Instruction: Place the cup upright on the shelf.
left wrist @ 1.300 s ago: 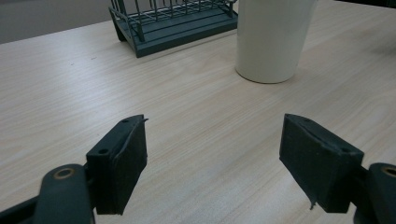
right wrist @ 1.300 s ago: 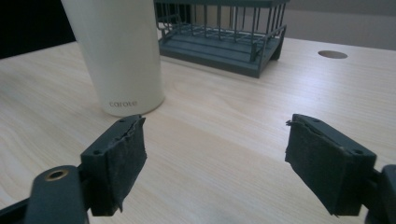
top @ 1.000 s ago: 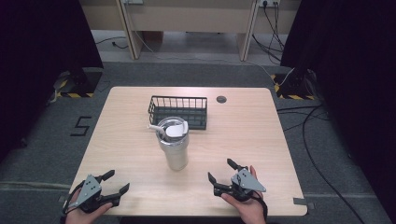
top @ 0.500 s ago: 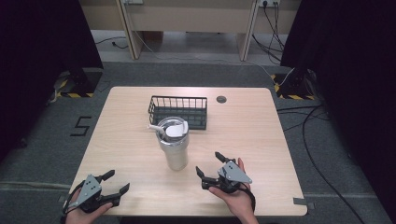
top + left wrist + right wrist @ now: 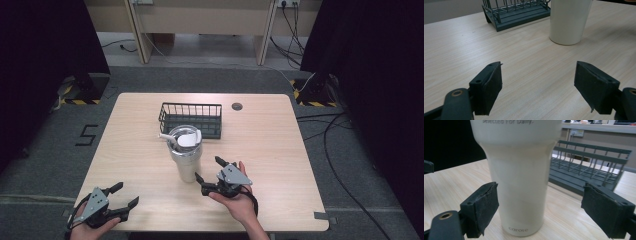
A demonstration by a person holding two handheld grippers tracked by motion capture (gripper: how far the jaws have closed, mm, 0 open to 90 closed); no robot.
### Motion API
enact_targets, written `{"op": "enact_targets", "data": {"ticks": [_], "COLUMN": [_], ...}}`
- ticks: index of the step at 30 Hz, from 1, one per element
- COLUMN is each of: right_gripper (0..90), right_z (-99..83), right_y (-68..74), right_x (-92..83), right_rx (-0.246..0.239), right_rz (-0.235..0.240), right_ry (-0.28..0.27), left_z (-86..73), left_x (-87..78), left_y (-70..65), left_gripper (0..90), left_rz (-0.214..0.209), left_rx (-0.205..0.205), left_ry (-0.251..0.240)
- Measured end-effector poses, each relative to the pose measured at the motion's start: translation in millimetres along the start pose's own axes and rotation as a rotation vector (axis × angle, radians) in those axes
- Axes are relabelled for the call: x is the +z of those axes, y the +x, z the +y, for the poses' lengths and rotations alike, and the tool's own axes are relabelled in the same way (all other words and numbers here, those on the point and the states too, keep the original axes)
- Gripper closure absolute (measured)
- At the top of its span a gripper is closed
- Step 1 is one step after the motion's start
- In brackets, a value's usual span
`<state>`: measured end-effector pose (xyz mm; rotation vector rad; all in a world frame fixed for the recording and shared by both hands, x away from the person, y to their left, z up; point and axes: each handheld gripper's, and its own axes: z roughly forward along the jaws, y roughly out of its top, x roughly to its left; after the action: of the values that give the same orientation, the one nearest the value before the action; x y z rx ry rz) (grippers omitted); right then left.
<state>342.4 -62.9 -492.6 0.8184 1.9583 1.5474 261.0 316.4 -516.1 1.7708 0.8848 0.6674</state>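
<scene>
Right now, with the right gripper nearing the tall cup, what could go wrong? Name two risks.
1. The tumbler is tall on a narrow base; a sideways nudge from the open right gripper might tip it.
2. The wire basket stands close behind, so a pushed tumbler could knock into it.

table (image 5: 300, 150): pale wood-grain, matt
tumbler (image 5: 520, 182): smooth cream body, soft sheen
basket (image 5: 190, 118): dark coated wire
right gripper (image 5: 539, 212) pads (image 5: 485, 206): black, rough, matt
</scene>
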Motion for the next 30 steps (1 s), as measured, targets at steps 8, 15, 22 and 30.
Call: {"op": "enact_targets", "data": {"ticks": [8,15,22,30], "right_gripper": [14.0,12.5,9.9,5.7], "right_z": [3.6,6.9,8.9,9.7], "right_y": [4.6,13.7,16.8,14.5], "right_x": [14.5,31.9,50.8,65.6], "right_rx": [0.006,0.002,0.015,0.012], "right_rz": [0.018,0.048,0.039,0.042], "right_ry": [-0.002,0.005,-0.003,-0.01], "left_z": [0.1,0.2,0.0,-0.4], "left_x": [-0.5,-1.2,-1.9,-1.6], "left_y": [0.2,0.3,1.1,1.2], "left_gripper": [22.0,21.9,22.0,21.9], "left_rz": [-0.003,-0.005,-0.006,-0.008], "left_rx": [0.0,0.001,0.002,0.005], "left_ry": [-0.003,-0.005,-0.004,-0.004]}}
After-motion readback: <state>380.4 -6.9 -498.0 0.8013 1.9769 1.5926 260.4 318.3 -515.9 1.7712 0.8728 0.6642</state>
